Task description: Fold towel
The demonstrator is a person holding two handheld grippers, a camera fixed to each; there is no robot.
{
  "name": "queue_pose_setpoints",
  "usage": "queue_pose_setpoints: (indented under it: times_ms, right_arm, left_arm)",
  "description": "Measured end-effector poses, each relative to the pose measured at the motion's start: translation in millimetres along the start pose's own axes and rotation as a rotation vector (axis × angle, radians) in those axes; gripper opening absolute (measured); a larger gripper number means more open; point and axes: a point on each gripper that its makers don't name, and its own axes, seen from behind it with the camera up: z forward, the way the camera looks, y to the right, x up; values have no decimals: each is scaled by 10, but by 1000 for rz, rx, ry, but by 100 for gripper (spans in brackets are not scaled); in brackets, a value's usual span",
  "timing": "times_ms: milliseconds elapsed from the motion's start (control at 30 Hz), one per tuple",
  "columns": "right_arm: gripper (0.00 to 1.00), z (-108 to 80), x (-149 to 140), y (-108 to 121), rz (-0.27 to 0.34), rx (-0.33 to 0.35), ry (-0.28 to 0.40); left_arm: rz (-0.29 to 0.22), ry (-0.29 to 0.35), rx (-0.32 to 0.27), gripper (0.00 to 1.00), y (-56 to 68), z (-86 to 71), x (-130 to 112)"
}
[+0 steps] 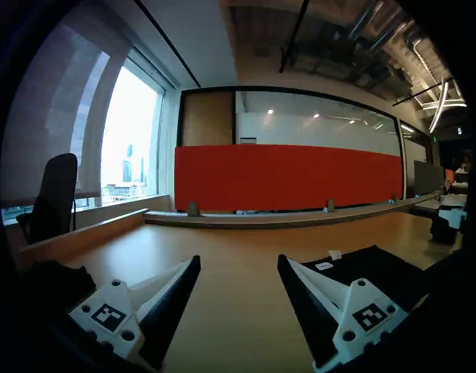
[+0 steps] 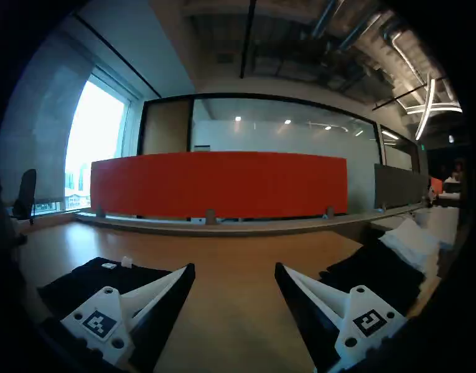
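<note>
Across the lower half of both views spreads a wooden table (image 1: 250, 233), bare and pale brown in the middle. Behind it, through the centre of the frame, runs a long red partition (image 1: 287, 177) with a glass wall above. At the upper left of the left gripper view a tall window (image 1: 129, 149) glares bright.

The black towel (image 1: 378, 267) lies flat on the table at the lower right of the left gripper view, partly behind that gripper's right-hand finger. In the right gripper view it sits at the lower left, partly behind the left-hand finger. At the right edge of the right gripper view a pile of dark cloth (image 2: 378, 270) lies with white folded cloth (image 2: 415, 239) just behind it.

The left gripper (image 1: 238, 266) fills the bottom of its own view, jaws spread wide over bare wood with nothing between them. The right gripper (image 2: 233, 268) is the same: jaws wide apart, gripping nothing, the table showing in the gap.

An office chair (image 1: 54, 193) stands at the left edge by the window. Small white tags (image 2: 124, 262) show at the towel's far edge.
</note>
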Motion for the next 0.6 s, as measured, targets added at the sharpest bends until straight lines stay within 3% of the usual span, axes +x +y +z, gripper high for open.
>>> queue_pose_setpoints:
  times_ms: [333,600]
  right_arm:
    - [99,-2,458,-153,-10,5,14]
    - [99,-20,954,-202,-27,-2,10]
  left_arm:
    - [6,13,2,92,-59,13,477]
    - [23,4,-3,91,-79,33,1003]
